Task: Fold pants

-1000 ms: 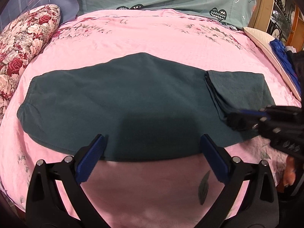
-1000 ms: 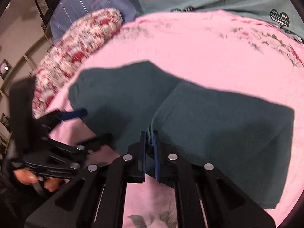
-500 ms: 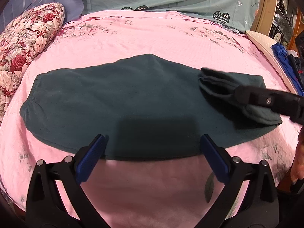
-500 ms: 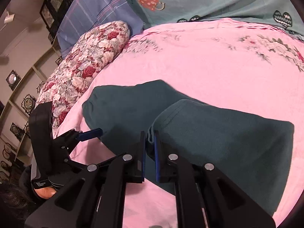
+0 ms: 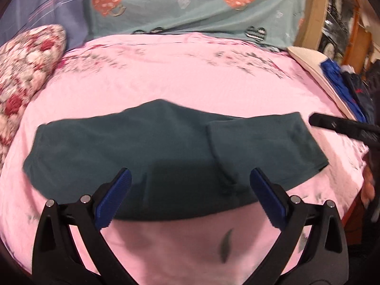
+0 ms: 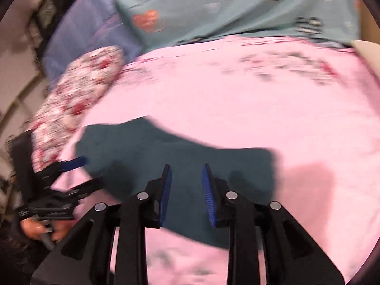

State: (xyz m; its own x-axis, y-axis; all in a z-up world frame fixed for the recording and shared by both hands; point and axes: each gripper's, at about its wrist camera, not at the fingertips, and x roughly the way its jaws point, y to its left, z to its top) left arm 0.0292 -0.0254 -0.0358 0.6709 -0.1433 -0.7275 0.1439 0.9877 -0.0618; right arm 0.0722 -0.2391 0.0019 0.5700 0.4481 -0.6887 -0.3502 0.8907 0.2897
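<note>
Pants: dark teal pants (image 5: 133, 147) lie flat across the middle of a pink bedsheet (image 5: 190, 80), with the end toward 3 o'clock doubled back as a folded flap (image 5: 258, 147).
Left gripper: the left gripper (image 5: 190, 194) hovers at 6 o'clock over the near edge of the cloth, jaws spread wide, gripping nothing.
Right gripper: the right gripper (image 6: 186, 194) is partly open over the folded end and has nothing between its blue pads (image 6: 166, 194); its view is blurred.
Surroundings: a floral pillow (image 5: 26, 64) lies at 10 o'clock, and a stack of clothes (image 5: 344, 87) at 2 o'clock.
Risk, flap: the loose flap looks unpressed, so brushing it with a finger could likely slide it open or skew its edge.
Risk, grasp: pinching only the top layer at the near edge would probably drag layers apart and leave a crooked fold.
Risk, sheet: closing too low could catch the sheet along with the cloth.
</note>
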